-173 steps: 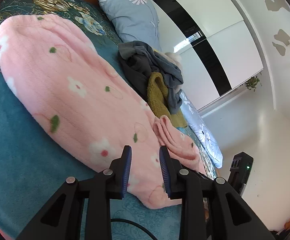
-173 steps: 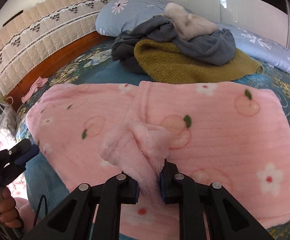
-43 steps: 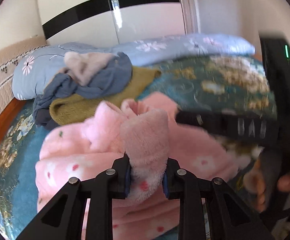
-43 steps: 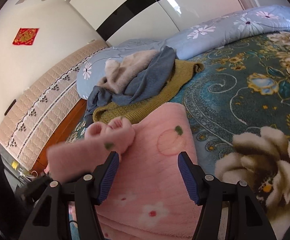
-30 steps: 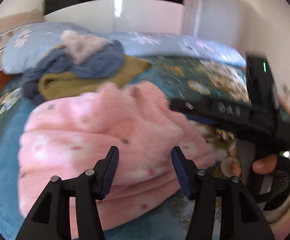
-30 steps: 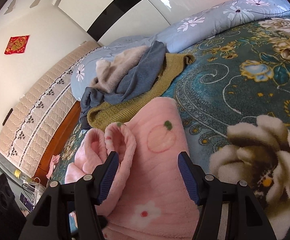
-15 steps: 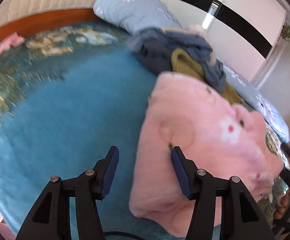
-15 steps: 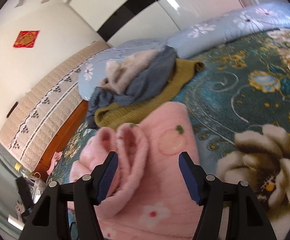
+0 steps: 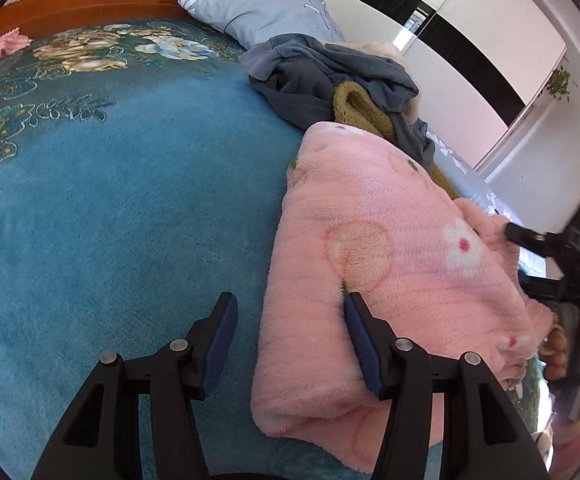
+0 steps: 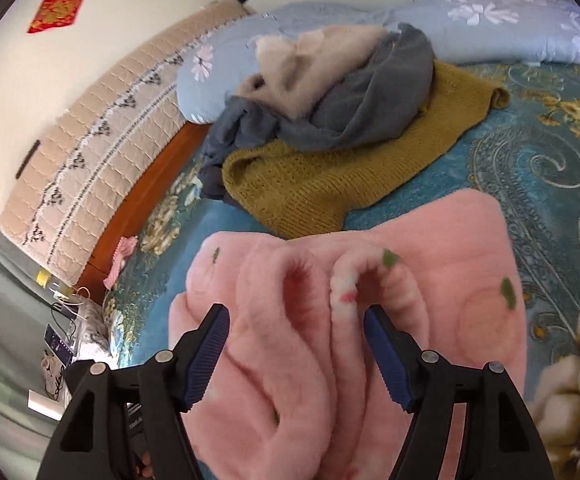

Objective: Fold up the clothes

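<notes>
Teal bedspread [image 9: 109, 200] – folded pink garment [image 9: 370, 260], clothes heap [image 10: 330, 140], pillows [image 9: 257, 4].

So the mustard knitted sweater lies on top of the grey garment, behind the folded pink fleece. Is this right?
Not quite. In the right wrist view the mustard knitted sweater lies under the grey garment, not on top. It is indeed behind the folded pink fleece.

2 downward wrist views, shared pink garment [image 9: 374, 248]

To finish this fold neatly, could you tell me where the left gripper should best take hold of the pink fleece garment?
Probably the thick folded edge of the pink fleece garment nearest the left gripper, approached from the bare blue blanket side. That edge stands raised and rounded, already between the open jaws.
</notes>
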`<state>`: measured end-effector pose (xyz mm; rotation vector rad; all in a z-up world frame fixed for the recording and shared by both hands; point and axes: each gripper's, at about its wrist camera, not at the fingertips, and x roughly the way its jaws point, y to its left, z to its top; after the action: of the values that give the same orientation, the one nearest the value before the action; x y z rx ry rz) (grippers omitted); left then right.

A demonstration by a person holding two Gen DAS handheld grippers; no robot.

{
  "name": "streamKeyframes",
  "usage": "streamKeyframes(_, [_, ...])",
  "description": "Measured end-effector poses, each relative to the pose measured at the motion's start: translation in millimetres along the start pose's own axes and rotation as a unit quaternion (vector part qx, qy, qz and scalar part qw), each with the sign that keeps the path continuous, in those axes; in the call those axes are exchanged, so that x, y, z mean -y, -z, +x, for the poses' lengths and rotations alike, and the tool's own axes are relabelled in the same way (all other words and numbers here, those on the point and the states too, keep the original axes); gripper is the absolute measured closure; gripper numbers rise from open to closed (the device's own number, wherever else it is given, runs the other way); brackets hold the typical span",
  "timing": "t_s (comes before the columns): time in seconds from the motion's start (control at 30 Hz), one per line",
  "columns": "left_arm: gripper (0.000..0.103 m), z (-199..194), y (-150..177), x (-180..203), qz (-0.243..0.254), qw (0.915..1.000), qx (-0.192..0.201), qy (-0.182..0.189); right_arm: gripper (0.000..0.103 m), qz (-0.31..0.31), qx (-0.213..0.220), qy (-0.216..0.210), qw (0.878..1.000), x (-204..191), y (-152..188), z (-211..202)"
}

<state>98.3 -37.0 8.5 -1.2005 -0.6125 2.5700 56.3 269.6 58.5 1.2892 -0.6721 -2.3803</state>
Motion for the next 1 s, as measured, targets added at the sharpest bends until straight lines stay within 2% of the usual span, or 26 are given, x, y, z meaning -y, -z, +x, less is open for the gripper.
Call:
streamKeyframes(0.13, [0.046, -0.4, -0.6, -2.2, -0.006, 1.0, 0.0, 0.008, 0.032, 0.009, -0.021, 0.013, 1.0, -5.0, -5.2, 14.7])
streamKeyframes(0.2, [0.046, -0.5, -0.8, -1.2, -0.005, 1.0, 0.0, 0.007, 0.048, -0.013, -0.019, 0.02, 1.0, -16.0, -3.6, 13.4])
streamKeyframes(0.23, [0.046, -0.6, -0.9, -0.7, -0.004, 1.0, 0.001, 0.008, 0.069, -0.027, -0.019, 0.03, 0.999, -22.3, -2.4, 12.2])
streamKeyframes(0.27, [0.046, -0.6, -0.9, -0.4, -0.003, 1.0, 0.001, 0.009, 0.075, -0.032, -0.021, 0.035, 0.999, -26.2, -2.3, 10.7])
streamKeyframes(0.4, [0.048, -6.0, -0.7, 1.5, -0.001, 0.9995, 0.006, 0.031, 0.079, -0.046, -0.009, 0.026, 0.999, -37.0, -8.2, -8.1])
streamKeyframes(0.53, [0.048, -14.6, -0.4, 13.7, 0.021, 0.9941, 0.011, 0.105, 0.079, -0.031, 0.09, -0.064, 0.993, -29.9, -21.2, -76.7])
streamKeyframes(0.6, [0.048, -17.3, 1.4, 23.3, 0.042, 0.9901, 0.011, 0.133, 0.079, -0.014, 0.114, -0.065, 0.991, -15.2, -23.6, -98.0])
streamKeyframes(0.67, [0.047, -17.1, 3.3, 29.9, 0.058, 0.9892, 0.009, 0.134, 0.079, 0.004, 0.11, -0.038, 0.993, 4.9, -20.4, -102.7])
streamKeyframes(0.77, [0.047, -14.2, 4.7, 33.2, 0.065, 0.9898, 0.002, 0.127, 0.079, 0.053, 0.077, 0.001, 0.996, 43.9, -7.3, -81.2])
streamKeyframes(0.9, [0.047, -12.9, 4.5, 30.8, 0.058, 0.9901, -0.004, 0.127, 0.078, 0.113, 0.054, 0.01, 0.992, 87.7, 11.3, -49.7])
streamKeyframes(1.0, [0.046, -15.2, 4.3, 24.4, 0.043, 0.9902, -0.004, 0.133, 0.077, 0.128, 0.046, 0.006, 0.991, 102.1, 15.0, -40.5])
